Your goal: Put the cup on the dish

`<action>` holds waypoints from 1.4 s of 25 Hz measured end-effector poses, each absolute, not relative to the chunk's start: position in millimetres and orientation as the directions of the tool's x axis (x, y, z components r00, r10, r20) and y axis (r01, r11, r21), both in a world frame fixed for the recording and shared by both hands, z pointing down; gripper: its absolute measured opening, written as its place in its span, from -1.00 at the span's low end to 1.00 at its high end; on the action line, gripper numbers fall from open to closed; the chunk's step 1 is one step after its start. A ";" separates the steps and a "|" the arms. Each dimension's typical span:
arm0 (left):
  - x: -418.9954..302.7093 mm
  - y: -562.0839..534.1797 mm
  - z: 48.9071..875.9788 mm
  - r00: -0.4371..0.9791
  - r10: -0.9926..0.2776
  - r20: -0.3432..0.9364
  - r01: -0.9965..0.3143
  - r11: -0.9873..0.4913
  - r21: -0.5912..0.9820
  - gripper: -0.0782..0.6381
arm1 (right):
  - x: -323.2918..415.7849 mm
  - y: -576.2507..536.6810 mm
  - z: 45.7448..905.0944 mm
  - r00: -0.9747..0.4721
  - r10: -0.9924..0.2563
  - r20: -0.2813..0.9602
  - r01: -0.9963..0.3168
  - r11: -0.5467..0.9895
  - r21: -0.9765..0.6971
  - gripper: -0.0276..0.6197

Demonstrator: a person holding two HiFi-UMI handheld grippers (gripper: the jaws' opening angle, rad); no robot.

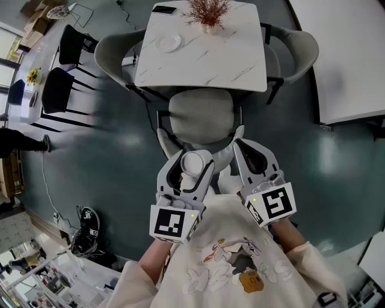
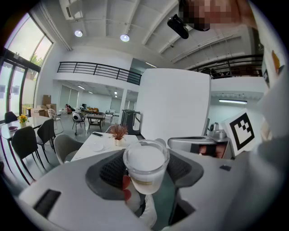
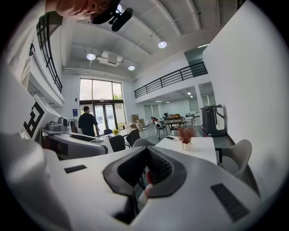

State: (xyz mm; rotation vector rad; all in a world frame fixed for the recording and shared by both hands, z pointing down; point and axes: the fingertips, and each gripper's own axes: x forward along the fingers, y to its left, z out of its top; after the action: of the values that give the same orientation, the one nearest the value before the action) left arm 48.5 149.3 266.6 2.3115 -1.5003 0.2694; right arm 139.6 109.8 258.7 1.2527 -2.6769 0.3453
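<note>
My left gripper (image 1: 194,159) is shut on a white cup (image 1: 192,162), held in front of the person's body above the floor. In the left gripper view the cup (image 2: 145,160) sits upright between the two dark pads, and the gripper (image 2: 146,175) points toward the table. The white dish (image 1: 168,43) lies on the left part of the marble table (image 1: 231,57), well ahead of both grippers; it also shows small as the dish (image 2: 97,147). My right gripper (image 1: 240,147) hangs beside the left one, jaws together with nothing between them, as in its own view (image 3: 146,173).
A grey chair (image 1: 201,120) stands between me and the table. A vase with dried red plant (image 1: 207,13) and a phone (image 1: 163,9) sit at the table's far side. More grey chairs flank it. Black chairs (image 1: 57,90) stand left. A person (image 3: 88,124) stands far off.
</note>
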 end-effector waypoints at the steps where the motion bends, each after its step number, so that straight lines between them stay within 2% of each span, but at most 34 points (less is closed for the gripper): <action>1: 47.8 150.3 268.2 0.402 -0.846 0.350 -0.915 -0.356 0.192 -0.01 | 140.9 111.8 261.1 -0.641 -0.727 0.247 -0.766 0.629 -0.136 -0.90; 5: 41.9 160.9 271.9 0.378 -0.862 0.338 -0.925 -0.337 0.176 -0.01 | 145.1 128.2 269.6 -0.641 -0.724 0.255 -0.765 0.632 -0.128 -0.90; 12: 26.5 197.3 274.7 0.430 -0.831 0.354 -0.903 -0.391 0.178 -0.01 | 136.0 180.4 272.0 -0.575 -0.768 0.283 -0.817 0.561 -0.137 -0.90; 19: 10.8 219.3 267.2 0.403 -0.850 0.339 -0.915 -0.370 0.161 -0.01 | 117.0 212.6 273.3 -0.639 -0.720 0.271 -0.769 0.611 -0.190 -0.90; 35: 64.5 228.3 271.6 0.368 -0.872 0.324 -0.928 -0.325 0.182 -0.01 | 189.9 210.4 276.3 -0.618 -0.753 0.226 -0.785 0.577 -0.224 -0.90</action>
State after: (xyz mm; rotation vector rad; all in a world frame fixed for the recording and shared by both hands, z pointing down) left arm 64.5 228.3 271.6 2.3006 -1.5795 0.2371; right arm 189.9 210.4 276.3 1.3185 -2.6947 0.4632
